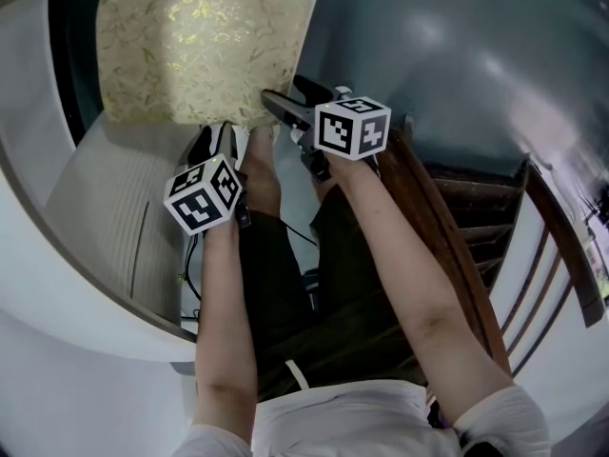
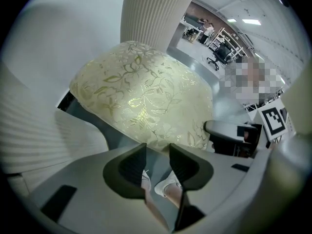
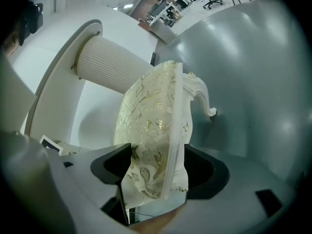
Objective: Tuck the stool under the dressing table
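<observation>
Stool edge in R tool, half-wide

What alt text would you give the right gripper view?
The right gripper grips a corner of the stool, its seat cream with a gold floral pattern, between its jaws. Behind it are a white ribbed column and grey floor.

Glossy grey-blue floor, ceiling lights mirrored in it, runs from the foreground out to a black office chair in an open work area. Shelving and desks stand just beside that chair, a reddish wall band behind it, lit ceiling panels above it. Dark wooden slatted frame is in the head view only, position relative to the chair can't be told.
</observation>
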A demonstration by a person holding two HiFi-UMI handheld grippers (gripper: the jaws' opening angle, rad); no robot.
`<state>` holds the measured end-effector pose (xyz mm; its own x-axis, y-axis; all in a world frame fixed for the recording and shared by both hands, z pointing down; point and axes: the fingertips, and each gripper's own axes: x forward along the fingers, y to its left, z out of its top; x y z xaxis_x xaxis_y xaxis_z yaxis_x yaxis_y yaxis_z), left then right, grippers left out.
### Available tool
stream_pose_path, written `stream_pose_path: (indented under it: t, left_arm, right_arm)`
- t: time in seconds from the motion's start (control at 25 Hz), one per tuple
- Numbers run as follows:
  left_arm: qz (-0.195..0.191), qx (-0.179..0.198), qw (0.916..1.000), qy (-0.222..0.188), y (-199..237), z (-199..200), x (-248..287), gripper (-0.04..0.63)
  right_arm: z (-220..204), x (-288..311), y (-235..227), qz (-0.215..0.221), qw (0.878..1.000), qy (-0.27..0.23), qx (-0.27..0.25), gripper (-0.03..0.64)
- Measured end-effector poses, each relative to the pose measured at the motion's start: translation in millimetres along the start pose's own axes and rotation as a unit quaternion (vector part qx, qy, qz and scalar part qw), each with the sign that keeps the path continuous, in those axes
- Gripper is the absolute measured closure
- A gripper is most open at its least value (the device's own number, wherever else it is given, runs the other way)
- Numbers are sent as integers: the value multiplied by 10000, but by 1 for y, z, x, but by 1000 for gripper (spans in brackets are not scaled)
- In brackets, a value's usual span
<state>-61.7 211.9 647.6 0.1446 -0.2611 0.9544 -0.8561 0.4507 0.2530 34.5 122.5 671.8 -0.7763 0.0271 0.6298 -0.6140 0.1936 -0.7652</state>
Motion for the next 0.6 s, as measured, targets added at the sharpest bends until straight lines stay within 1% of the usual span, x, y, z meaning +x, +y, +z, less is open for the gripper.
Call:
stream_pose_path:
  t: [0.12,0.2,0.36,0.6]
  left_arm:
    - [59,63,10000,47,1,0,0,452]
    - [115,129,9998,95,1,-1,1,459]
    - [237,218,9993,184,3,-4,-2,478]
    - [373,235,9987,264,6,-11,-3,486]
  right_arm:
    - [-13,-3,0,112,9998,153,46,310]
    - [-17,-4,1,175,9996,155,131,337]
    - [-17,-2,1,179,9992,6,356,347]
    - [-17,-1,-1,66,9988,-83,469,352]
